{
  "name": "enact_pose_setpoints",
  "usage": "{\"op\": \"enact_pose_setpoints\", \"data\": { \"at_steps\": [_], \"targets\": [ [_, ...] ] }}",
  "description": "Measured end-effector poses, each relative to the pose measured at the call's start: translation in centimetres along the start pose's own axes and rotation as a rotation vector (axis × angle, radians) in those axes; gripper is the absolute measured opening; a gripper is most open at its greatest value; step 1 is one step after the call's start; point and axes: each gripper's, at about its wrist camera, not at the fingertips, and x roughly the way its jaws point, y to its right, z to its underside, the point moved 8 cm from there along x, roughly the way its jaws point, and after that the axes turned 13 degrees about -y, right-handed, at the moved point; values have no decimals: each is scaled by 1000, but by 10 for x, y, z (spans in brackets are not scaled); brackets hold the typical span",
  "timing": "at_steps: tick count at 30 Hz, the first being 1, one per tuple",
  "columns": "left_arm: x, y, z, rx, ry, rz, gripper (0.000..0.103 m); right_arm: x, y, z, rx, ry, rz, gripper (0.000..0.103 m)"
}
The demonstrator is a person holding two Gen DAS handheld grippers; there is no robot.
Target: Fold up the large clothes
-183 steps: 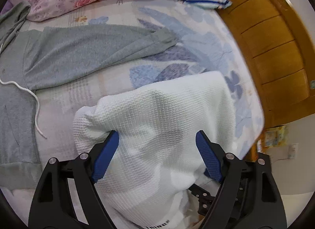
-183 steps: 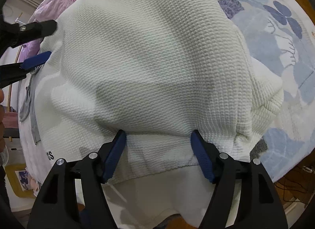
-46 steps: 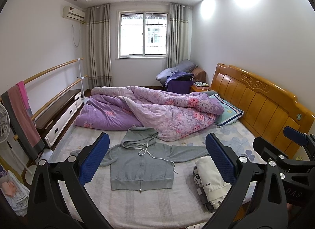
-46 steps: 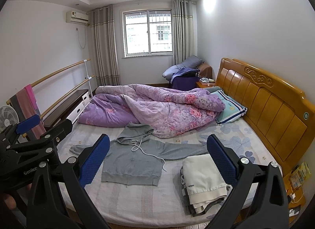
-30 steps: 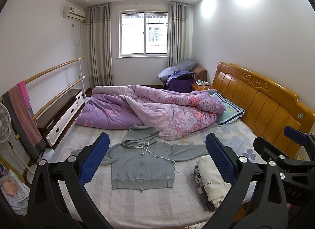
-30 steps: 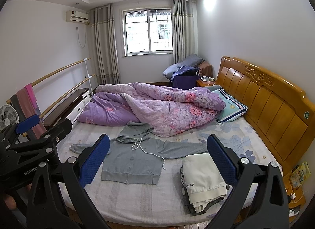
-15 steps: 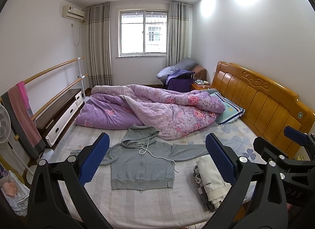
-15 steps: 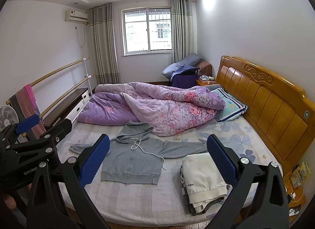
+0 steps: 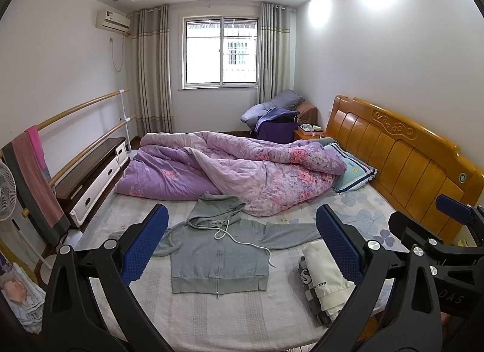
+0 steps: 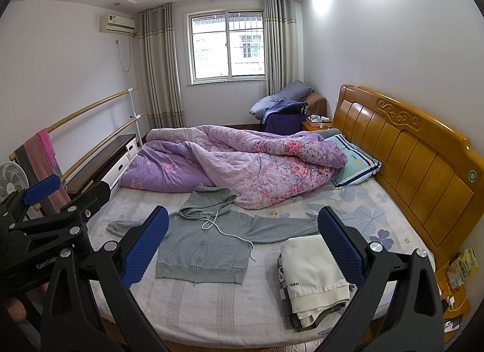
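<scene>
Grey hoodie (image 9: 218, 256) — lies flat on the bed (image 9: 230, 312), front up, zip closed, sleeves spread to both sides, hood toward the quilt (image 9: 242, 170), white drawcord trailing across the chest.

Folded stack (image 10: 314, 276) — at the bed's near right corner, just beside the hoodie's right sleeve end. White waffle-knit garment on top, darker folded pieces under it. Black print on the white one reads "THINGS"; large white letters on the piece below are partly hidden.

Purple floral quilt — bunched across the far half of the bed, touching the hood. Striped pillow (image 10: 357, 164) against the wooden headboard (image 10: 408, 152).

Left gripper (image 9: 242, 249) — held above the foot of the bed, well apart from the clothes; blue pads spread wide, nothing between them. Its body, seen from the right wrist view, carries the lettering "GenRob", cut off at the edge.

Right gripper (image 10: 243, 246) — likewise held clear of the bed, pads spread wide, holding nothing. Its side, in the left wrist view, shows "DAS", the rest hidden.

Yellow packet (image 10: 459, 267) — on the floor by the headboard, printing too small to read.

Air conditioner (image 9: 112, 19) on the left wall; fan (image 9: 6, 191) and towel (image 9: 36, 176) on a wooden rail at left.
</scene>
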Motion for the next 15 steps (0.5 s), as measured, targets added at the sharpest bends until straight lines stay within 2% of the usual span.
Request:
{"op": "enact_pose_setpoints", "data": {
  "at_steps": [15],
  "targets": [
    [2,-1,-1,2,-2,2,98,1,2,-2,-2,-2,-2,95]
  ]
}}
